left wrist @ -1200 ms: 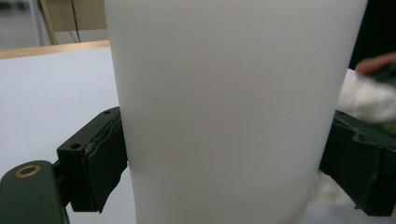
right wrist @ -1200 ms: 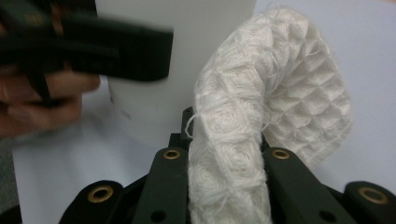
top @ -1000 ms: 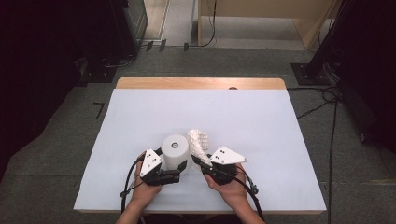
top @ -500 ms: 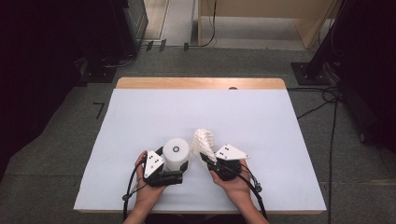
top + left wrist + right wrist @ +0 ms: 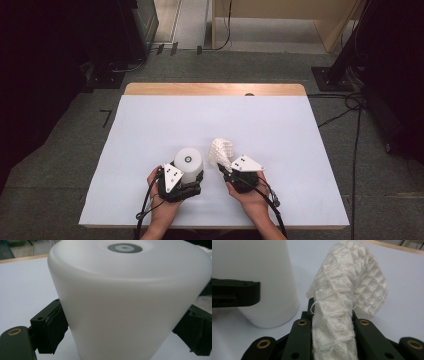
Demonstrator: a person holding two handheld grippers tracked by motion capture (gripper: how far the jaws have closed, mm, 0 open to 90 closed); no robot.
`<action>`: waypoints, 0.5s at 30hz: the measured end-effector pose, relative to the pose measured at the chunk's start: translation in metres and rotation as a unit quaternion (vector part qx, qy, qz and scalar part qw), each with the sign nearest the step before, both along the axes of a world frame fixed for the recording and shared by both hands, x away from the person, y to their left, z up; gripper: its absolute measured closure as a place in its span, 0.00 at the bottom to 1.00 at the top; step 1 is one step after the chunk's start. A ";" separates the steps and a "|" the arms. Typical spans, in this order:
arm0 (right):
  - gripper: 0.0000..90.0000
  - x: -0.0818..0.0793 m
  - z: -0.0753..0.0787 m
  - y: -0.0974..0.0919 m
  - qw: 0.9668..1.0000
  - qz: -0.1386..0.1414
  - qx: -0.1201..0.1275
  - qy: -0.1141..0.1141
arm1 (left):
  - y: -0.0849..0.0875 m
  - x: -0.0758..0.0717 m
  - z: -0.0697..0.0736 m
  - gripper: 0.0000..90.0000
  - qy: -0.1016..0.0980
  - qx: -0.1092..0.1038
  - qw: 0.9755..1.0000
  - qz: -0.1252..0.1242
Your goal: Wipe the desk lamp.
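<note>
Both tongs low: left [image 5: 192, 181] clamps cup [image 5: 188, 164], right [image 5: 223, 168] cloth [image 5: 221, 150].

No readable text, label, brand or number is showing anywhere; the white frosted plastic cup [image 5: 130, 302] is bearing just a plain grey ring mark on its upturned base.

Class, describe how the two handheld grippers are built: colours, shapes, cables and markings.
Both the left gripper and the right gripper have black bodies, each topped by a grey three-cornered plate with small dark dots. Black cables trail back from each. The right gripper's black jaws carry brass-ringed holes.
</note>
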State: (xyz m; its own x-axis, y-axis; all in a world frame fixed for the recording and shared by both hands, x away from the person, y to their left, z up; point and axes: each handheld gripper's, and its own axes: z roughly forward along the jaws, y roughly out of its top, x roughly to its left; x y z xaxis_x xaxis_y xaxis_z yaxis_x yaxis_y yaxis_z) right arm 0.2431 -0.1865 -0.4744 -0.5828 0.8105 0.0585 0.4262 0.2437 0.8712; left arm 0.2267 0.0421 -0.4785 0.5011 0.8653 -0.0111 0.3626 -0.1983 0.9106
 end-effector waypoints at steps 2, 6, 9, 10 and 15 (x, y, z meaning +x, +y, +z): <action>0.85 0.000 -0.001 0.002 1.000 0.007 0.001 0.002 | 0.002 0.001 0.001 0.10 0.002 -0.001 1.000 -0.006; 0.85 -0.004 -0.005 0.013 0.999 0.030 -0.007 0.012 | 0.012 0.006 0.005 0.10 0.010 -0.026 0.999 -0.028; 0.85 -0.007 -0.007 0.022 0.998 0.058 -0.005 0.026 | 0.024 0.009 0.013 0.10 0.007 -0.066 0.996 -0.059; 0.85 -0.007 -0.007 0.024 0.997 0.070 0.004 0.030 | 0.027 0.010 0.015 0.10 0.009 -0.071 0.995 -0.068; 0.85 -0.011 0.006 0.027 0.995 0.090 0.031 0.023 | 0.029 0.012 0.015 0.10 0.012 -0.072 0.994 -0.082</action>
